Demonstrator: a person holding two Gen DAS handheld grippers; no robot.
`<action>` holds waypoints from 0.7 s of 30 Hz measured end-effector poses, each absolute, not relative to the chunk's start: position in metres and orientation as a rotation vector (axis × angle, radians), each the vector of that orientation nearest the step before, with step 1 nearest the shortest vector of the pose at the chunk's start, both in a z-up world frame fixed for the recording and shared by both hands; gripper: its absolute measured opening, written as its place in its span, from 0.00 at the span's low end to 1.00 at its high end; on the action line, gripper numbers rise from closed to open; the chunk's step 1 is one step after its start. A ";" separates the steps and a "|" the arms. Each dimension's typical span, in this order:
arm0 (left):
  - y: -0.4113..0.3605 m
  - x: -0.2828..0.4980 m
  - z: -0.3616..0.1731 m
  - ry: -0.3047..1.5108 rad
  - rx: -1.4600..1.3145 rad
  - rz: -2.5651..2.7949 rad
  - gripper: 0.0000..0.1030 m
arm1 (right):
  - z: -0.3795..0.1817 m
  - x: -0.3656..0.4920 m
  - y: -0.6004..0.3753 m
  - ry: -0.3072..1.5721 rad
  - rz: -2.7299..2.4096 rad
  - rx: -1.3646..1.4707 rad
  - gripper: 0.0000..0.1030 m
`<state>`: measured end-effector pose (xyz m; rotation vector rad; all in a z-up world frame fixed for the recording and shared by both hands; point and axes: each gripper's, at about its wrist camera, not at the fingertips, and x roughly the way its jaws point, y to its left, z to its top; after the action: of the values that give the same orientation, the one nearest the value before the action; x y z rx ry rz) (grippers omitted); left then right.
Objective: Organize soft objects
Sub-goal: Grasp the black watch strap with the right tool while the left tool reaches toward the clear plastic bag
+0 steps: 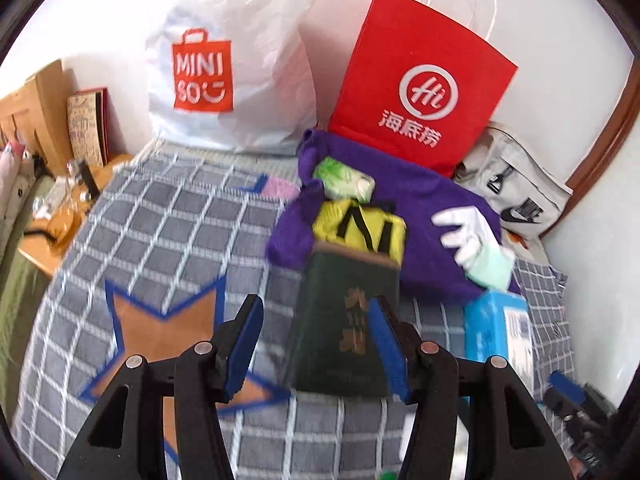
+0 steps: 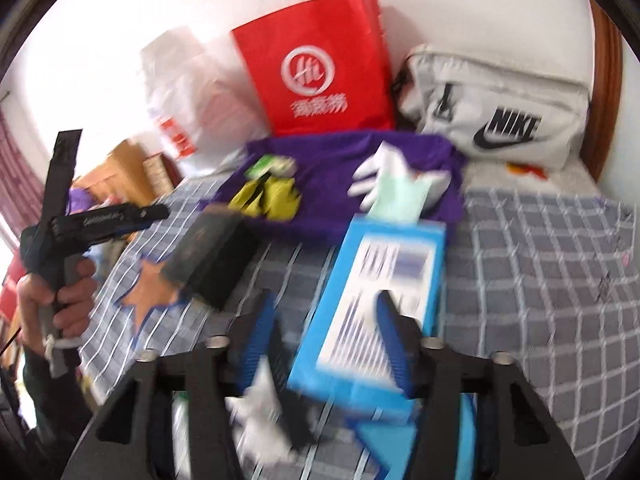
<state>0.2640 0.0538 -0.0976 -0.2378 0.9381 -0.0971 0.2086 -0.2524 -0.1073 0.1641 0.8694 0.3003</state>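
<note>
Grippers first, both hovering low over the bed (image 1: 140, 216). Left gripper (image 1: 316, 344) stands partly apart with nothing between the pads; the dark green box (image 1: 344, 316) sits just beyond its tips, not pinched. Right gripper (image 2: 326, 334) is likewise part-open in the blurred right view, the blue box (image 2: 380, 300) lying beyond and under its fingers, pads not seen pressing on it; a white scrap near its left finger is too smeared to name. Both boxes lie on the checked bedcover, near edge of the pile.

Beyond them the purple cloth (image 1: 432, 196) is spread flat, seemingly as a collecting spot: yellow pouch (image 1: 360, 224) and green-white packet (image 1: 344, 180) rest on its left part, white glove (image 1: 468, 236) on its right, touching the blue box's far end.

Far side, against the wall: white Miniso bag (image 1: 224, 72) left, red paper bag (image 1: 420, 80) upright in the middle, grey Nike bag (image 2: 496, 108) right, likely the destinations for sorting.
</note>
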 end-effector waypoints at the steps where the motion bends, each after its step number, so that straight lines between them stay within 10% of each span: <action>1: 0.053 0.256 -0.100 0.945 -0.241 -0.105 0.51 | -0.112 0.199 -0.250 0.883 0.307 0.157 0.38; 21: 0.057 0.167 -0.143 0.989 -0.244 -0.122 0.51 | -0.189 0.172 -0.221 1.026 0.448 0.054 0.37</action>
<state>0.1673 0.0572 -0.1431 -0.2443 0.9895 -0.1215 0.1721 -0.2213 -0.1893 0.0543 1.0257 0.4482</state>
